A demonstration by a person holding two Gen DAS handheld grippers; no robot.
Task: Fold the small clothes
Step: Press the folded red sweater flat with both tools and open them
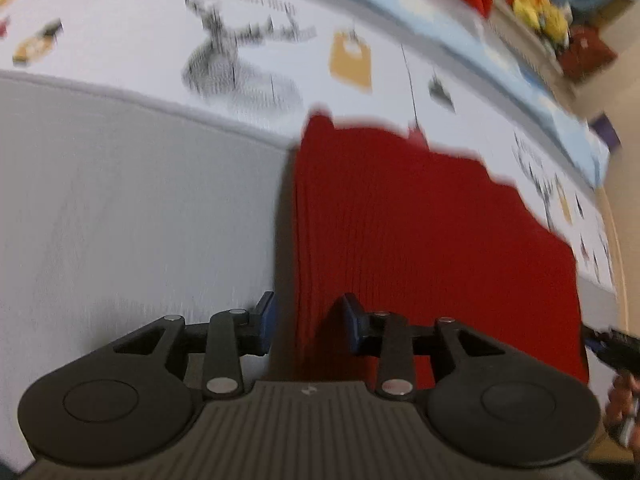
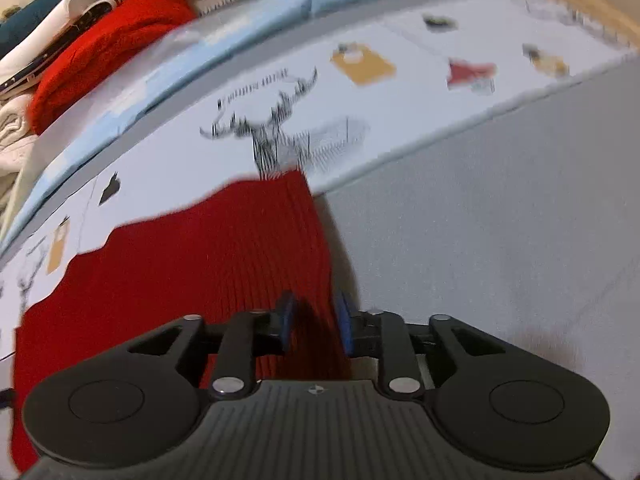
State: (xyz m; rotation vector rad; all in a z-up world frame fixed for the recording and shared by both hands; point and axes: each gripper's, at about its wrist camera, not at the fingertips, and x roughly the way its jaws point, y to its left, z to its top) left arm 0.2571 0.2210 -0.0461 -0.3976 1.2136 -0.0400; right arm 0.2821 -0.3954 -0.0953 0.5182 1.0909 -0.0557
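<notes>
A red ribbed knit garment lies flat across the grey surface and the printed white cloth; it also shows in the right wrist view. My left gripper straddles the garment's left edge with its blue pads apart. My right gripper straddles the garment's right edge, and red fabric sits between its blue pads, which stand a little apart. Both views are motion-blurred. The right gripper's tip shows at the garment's right edge in the left wrist view.
A white cloth printed with a deer and orange tags covers the back of the bed. A grey surface lies in front. A pile of red and white clothes sits at the back. Yellow toys sit far right.
</notes>
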